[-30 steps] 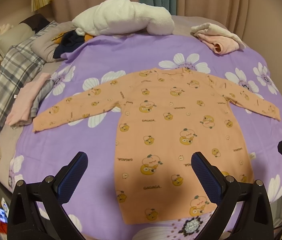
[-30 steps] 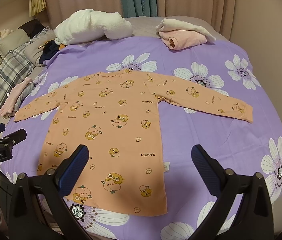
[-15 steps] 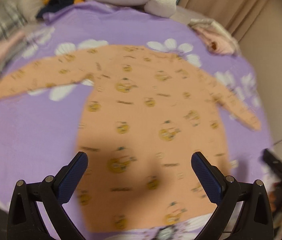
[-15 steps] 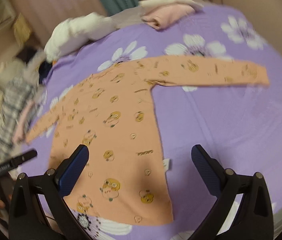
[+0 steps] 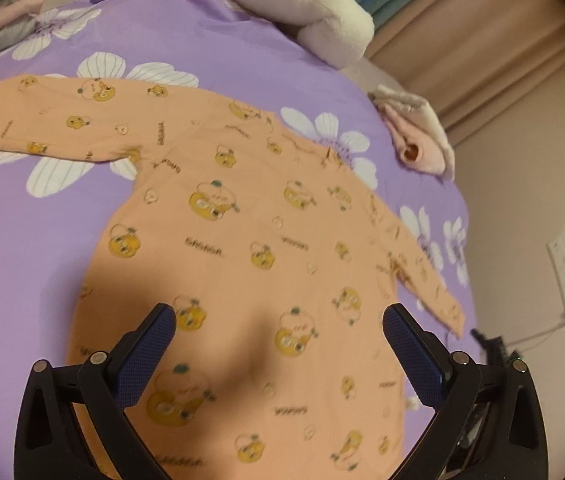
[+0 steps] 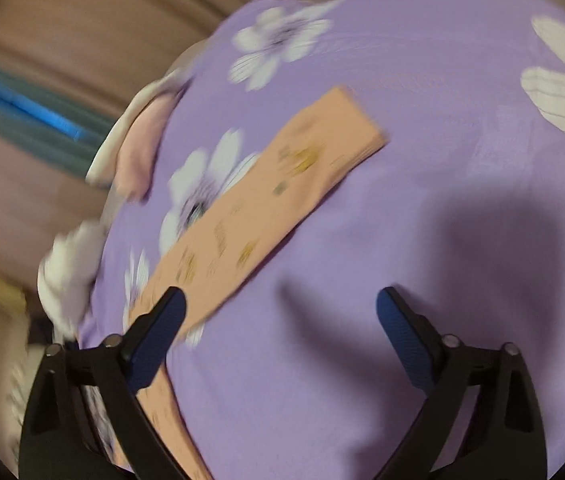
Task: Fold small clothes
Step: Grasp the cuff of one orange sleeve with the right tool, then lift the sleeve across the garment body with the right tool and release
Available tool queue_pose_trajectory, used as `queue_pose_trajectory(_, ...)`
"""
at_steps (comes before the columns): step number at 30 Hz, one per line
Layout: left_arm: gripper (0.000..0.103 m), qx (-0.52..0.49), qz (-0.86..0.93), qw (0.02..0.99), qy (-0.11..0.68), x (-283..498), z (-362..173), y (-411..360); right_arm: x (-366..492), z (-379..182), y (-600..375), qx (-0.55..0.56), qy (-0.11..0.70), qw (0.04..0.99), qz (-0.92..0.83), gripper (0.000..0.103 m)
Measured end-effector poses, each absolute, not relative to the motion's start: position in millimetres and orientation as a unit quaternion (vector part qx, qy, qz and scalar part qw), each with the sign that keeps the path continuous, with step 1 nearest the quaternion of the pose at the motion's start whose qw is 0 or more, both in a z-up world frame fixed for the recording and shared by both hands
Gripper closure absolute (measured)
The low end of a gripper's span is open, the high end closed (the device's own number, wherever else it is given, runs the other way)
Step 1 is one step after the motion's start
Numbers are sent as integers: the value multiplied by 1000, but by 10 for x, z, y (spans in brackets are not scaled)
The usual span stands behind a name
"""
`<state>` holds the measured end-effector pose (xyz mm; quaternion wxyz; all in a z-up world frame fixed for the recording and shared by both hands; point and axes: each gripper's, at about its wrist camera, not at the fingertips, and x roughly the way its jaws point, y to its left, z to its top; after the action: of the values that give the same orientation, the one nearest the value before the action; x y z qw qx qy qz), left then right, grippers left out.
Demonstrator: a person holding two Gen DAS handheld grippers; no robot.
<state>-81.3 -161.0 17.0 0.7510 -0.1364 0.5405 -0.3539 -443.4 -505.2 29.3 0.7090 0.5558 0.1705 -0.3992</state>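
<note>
An orange long-sleeved top [image 5: 250,240] printed with yellow cartoon fruit lies flat on the purple flowered bedspread [image 5: 22,240], both sleeves spread out. My left gripper [image 5: 278,316] hangs open over the lower body of the top, with nothing between its fingers. In the blurred right wrist view one orange sleeve [image 6: 266,208] runs slantwise across the bedspread [image 6: 362,360]. My right gripper [image 6: 278,300] is above the spread beside that sleeve; its jaws are wide and closing, with nothing between them. Its left finger [image 6: 158,328] overlaps the sleeve's near part.
A white fluffy blanket [image 5: 302,4] lies at the far edge of the bed. Folded pink and cream clothes [image 5: 418,136] sit at the bed's right edge, also seen in the right wrist view as a pink pile [image 6: 138,148]. Curtains [image 5: 482,32] and a wall socket [image 5: 564,268] are behind.
Both grippers dropped lower and rolled. The left moved in over the top's body. The right swung away from the body to the right sleeve, and its jaws narrowed slightly.
</note>
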Motion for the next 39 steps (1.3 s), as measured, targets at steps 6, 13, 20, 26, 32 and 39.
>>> queue_pose_trajectory(6, 1, -153, -334, 754, 545, -650, 125, -1659, -4349, 315, -5451, 597, 87, 699, -385, 27)
queue_pose_trajectory(13, 1, -132, -313, 752, 565, -544, 10, -1665, -4351, 122, -5802, 627, 37, 679, -381, 65)
queue_pose_trajectory(20, 1, -114, -304, 758, 565, -529, -4, -1642, -4294, 65, -5850, 627, 40, 669, -397, 91)
queue_pose_trajectory(26, 1, -93, -299, 763, 566, -538, 32, -1608, -4080, 401, -5812, 562, 80, 713, -412, 94)
queue_pose_trajectory(32, 1, -84, -282, 773, 562, -521, 72, -1517, -3588, 1057, -5659, 472, 126, 778, -394, 94)
queue_pose_trajectory(39, 1, -76, -289, 778, 553, -534, 179, -1362, -3009, 1599, -5212, 372, 171, 842, -351, 94)
